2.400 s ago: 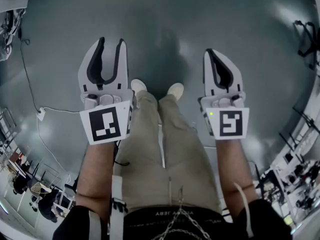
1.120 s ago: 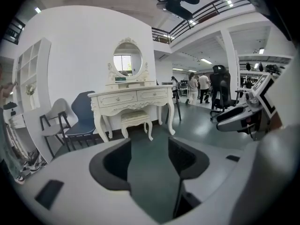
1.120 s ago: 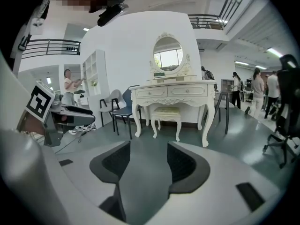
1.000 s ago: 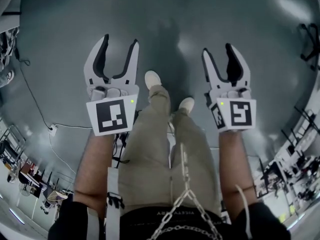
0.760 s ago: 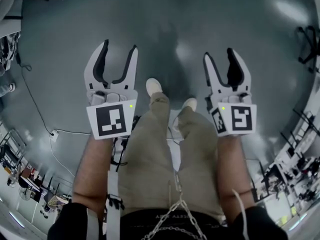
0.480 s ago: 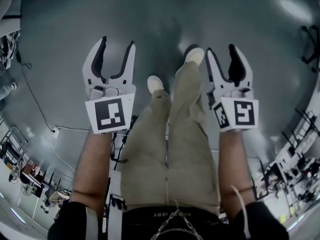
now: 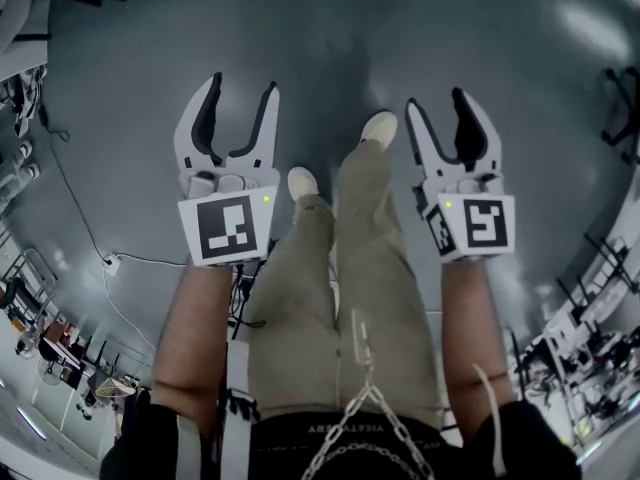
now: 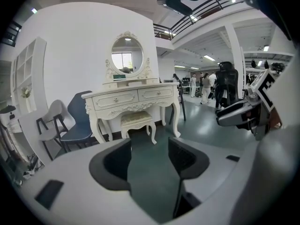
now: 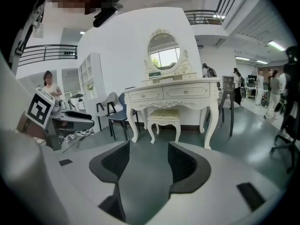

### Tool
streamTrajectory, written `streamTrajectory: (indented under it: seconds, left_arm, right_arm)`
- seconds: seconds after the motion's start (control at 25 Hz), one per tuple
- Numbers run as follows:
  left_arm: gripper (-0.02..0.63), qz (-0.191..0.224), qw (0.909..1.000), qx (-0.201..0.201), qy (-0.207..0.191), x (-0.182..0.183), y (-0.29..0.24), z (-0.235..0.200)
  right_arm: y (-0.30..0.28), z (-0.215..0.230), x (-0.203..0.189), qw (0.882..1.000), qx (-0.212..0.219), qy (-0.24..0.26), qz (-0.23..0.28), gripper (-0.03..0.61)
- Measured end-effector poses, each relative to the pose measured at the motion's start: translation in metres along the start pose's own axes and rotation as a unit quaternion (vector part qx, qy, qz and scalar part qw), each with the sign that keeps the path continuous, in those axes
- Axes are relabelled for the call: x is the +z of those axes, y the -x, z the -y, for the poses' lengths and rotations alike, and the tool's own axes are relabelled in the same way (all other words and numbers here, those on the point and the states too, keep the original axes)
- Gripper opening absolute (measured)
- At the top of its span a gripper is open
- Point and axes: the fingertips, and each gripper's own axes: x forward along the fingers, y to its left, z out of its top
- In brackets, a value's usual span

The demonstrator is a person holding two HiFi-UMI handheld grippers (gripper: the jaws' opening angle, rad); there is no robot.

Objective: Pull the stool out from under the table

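**Approach phase, seen from above and along both tongs.** The grey floor fills the head view, and no furniture appears there. In both gripper views the cream dressing table stands far ahead against the white wall, with an oval mirror on its worktop. The matching stool sits under the table between its legs, well apart from both tongs.

Against the earlier head views, the legs have alternated. The two shoes were side by side at first; now the right shoe leads and the left shoe trails, so the person is walking. The right tongs were narrow at the start and now stand wide, with only floor between them. The left tongs remain wide and are likewise empty.

Judgement: no work on the stool itself has begun. The walk appears to be closing the gap to the table, and both tongs look ready to grasp the seat edge or a leg.
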Motion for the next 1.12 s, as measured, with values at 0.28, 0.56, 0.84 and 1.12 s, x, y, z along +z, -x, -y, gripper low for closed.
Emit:
streamTrajectory:
  seconds: [0.28, 0.56, 0.84, 1.12]
  left_arm:
    - [0.231, -0.002, 1.0000, 0.000, 0.000, 0.027, -0.046, 0.017]
    - [0.231, -0.003, 0.9999, 0.009, -0.012, 0.065, -0.084, 0.019]
    - [0.230, 0.006, 0.9989, 0.046, 0.004, 0.104, -0.095, -0.001]
    - [0.231, -0.010, 0.9987, 0.047, 0.017, 0.091, -0.117, -0.012]
  right_arm:
    - [-0.018, 0.049, 0.019, 1.000, 0.010, 0.007, -0.006, 0.234]
    - [-0.041, 0.078, 0.047, 1.000, 0.029, 0.000, -0.010, 0.235]
    - [-0.080, 0.099, 0.079, 0.998, 0.056, 0.012, -0.001, 0.234]
    - [-0.106, 0.101, 0.089, 0.998, 0.064, 0.018, -0.001, 0.235]
